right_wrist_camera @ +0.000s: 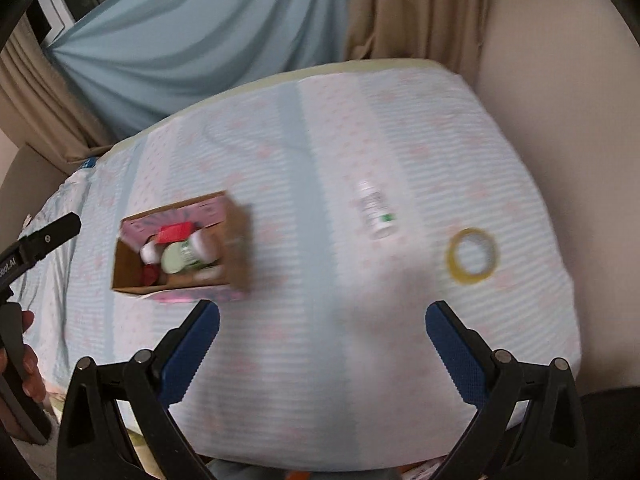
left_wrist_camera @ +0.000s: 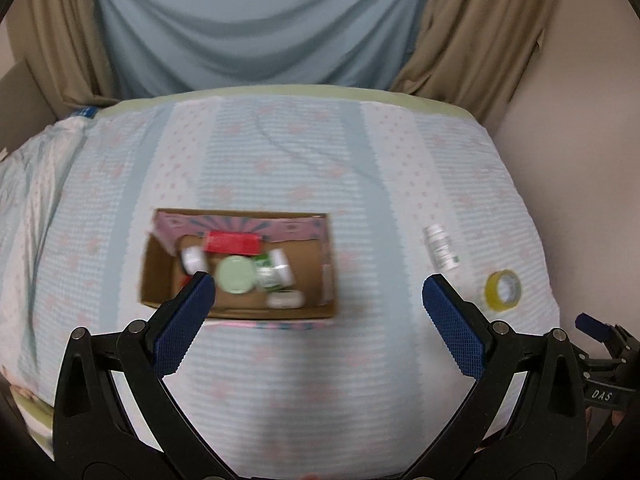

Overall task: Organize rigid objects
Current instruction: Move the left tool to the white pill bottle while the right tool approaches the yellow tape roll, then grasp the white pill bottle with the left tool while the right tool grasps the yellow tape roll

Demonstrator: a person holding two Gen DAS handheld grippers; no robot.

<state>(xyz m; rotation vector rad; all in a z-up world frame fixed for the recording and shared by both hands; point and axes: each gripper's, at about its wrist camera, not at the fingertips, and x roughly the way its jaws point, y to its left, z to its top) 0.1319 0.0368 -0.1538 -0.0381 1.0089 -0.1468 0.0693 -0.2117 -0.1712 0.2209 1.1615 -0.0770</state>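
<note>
An open cardboard box (left_wrist_camera: 160, 276) (right_wrist_camera: 236, 240) lies on the bed and holds a red box (left_wrist_camera: 230, 241), a pale green lid (left_wrist_camera: 236, 274), and several white bottles. A white bottle (left_wrist_camera: 440, 247) (right_wrist_camera: 375, 210) lies on the cover to the right of the box. A yellow tape roll (left_wrist_camera: 503, 290) (right_wrist_camera: 473, 255) lies further right. My left gripper (left_wrist_camera: 318, 294) is open and empty, just in front of the box. My right gripper (right_wrist_camera: 322, 318) is open and empty, above the cover in front of the bottle and the tape roll.
The bed (left_wrist_camera: 320, 160) has a striped pale blue and pink cover. A blue sheet (left_wrist_camera: 260, 20) and tan curtains (left_wrist_camera: 480, 40) hang behind it. A beige wall (right_wrist_camera: 560, 80) runs along the right side. The other gripper shows at the left edge of the right wrist view.
</note>
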